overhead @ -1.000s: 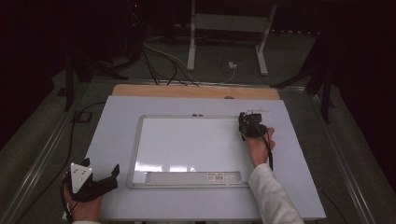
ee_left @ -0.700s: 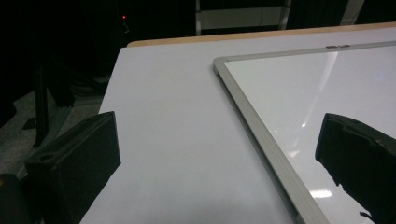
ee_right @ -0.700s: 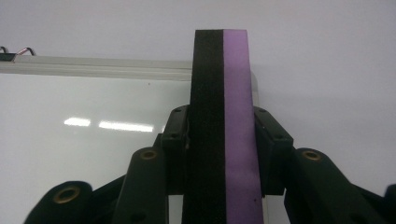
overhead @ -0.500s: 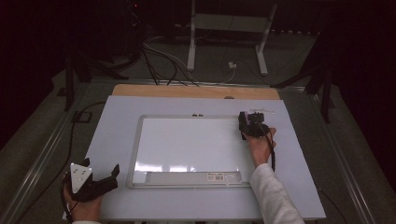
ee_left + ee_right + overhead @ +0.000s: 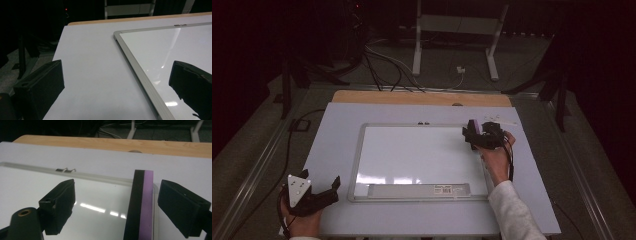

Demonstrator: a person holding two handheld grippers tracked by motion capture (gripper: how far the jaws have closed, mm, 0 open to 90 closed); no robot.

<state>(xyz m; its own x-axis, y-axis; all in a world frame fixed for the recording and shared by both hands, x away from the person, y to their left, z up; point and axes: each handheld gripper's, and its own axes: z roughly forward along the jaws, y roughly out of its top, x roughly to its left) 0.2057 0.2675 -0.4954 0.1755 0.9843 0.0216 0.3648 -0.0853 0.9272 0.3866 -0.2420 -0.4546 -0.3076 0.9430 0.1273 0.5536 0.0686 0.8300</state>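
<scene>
Dark room, metal stand (image 5: pixel 455 30) behind

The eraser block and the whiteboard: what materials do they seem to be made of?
The eraser block looks like soft foam with a black felt-like layer: matte, two flat bands, purple and black. The whiteboard seems a glossy coated panel, since lamps reflect on it, within a dull silvery frame, probably aluminium.

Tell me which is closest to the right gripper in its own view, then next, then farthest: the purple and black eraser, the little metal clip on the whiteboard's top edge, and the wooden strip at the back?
1. Eraser: between the right gripper jaws.
2. Metal clip: on the whiteboard top edge.
3. Wooden strip: along the table's far edge.
</scene>
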